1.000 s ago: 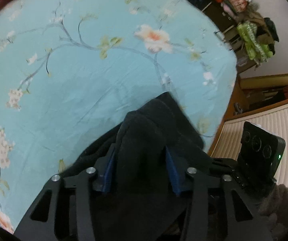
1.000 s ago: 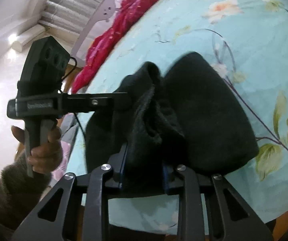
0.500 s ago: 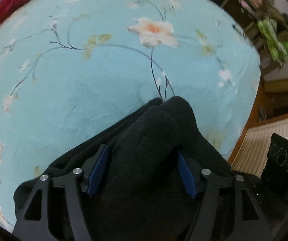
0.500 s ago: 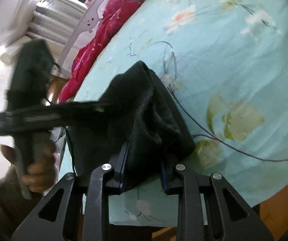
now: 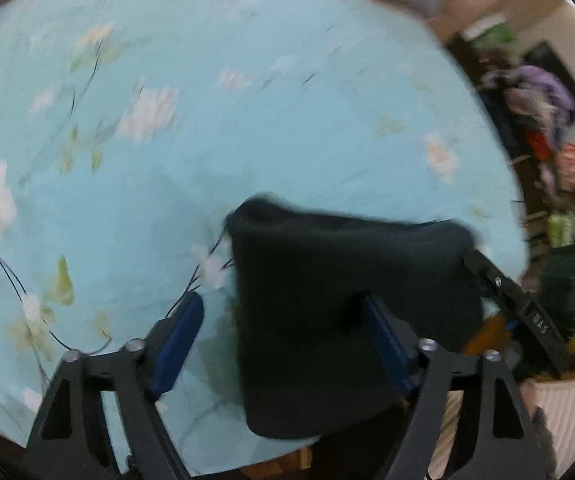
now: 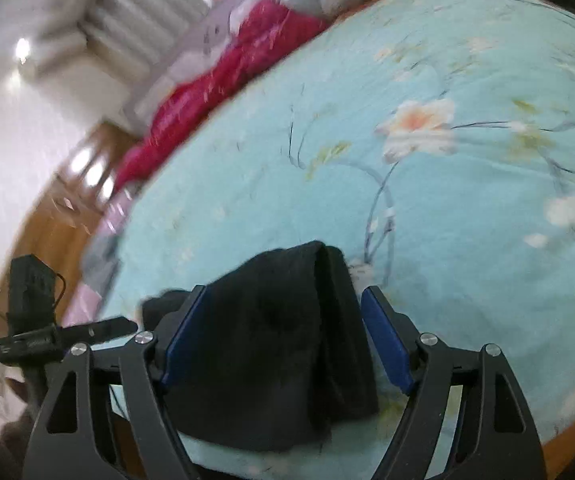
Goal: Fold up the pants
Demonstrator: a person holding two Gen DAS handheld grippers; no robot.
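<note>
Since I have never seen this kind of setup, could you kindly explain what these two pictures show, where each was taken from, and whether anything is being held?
There is no robot here. A person holds a hand-held gripper in each hand, and each one carries a wide-angle camera that looks forward along it. One picture looks out from the left hand-held gripper, the other from the right hand-held gripper. Both look down on a light blue flowered sheet, with a red blanket at its far edge. On the sheet lie the black pants, gathered into a compact bundle. Both grippers stand open around the cloth, so nothing is clamped. Both pictures are blurred.
</note>
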